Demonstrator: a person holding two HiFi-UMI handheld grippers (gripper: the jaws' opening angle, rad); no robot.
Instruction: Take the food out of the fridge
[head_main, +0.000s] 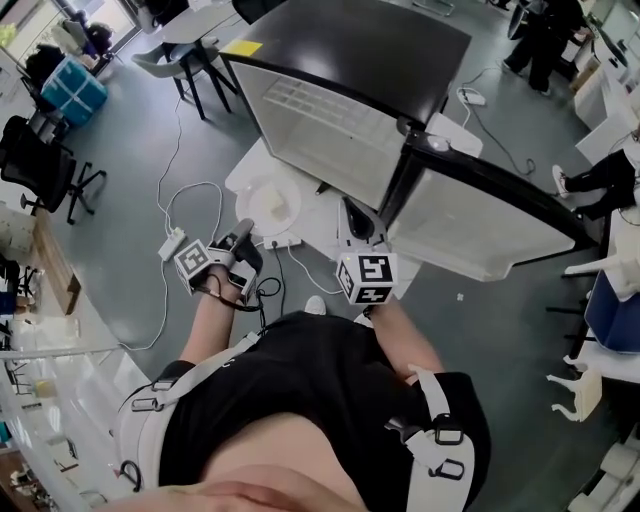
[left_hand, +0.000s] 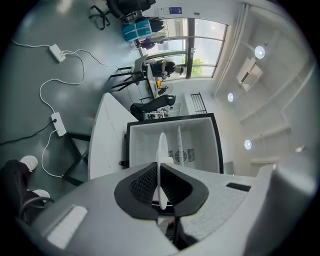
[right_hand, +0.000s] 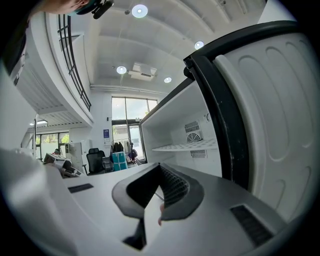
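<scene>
A round white plate (head_main: 270, 205) carrying something pale is being pinched at its rim by the fingers of the left gripper (head_main: 244, 230), over the white table (head_main: 312, 218) just outside the open black fridge with a white interior (head_main: 330, 135). The fingers of the right gripper (head_main: 358, 224) are being held pressed together, empty, beside the fridge door (head_main: 480, 225).

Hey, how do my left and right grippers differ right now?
The left gripper clamps a white plate by its rim; the right gripper looks shut on nothing. The left gripper faces the fridge interior; the right gripper sits beside the open door. Each carries a marker cube.
</scene>
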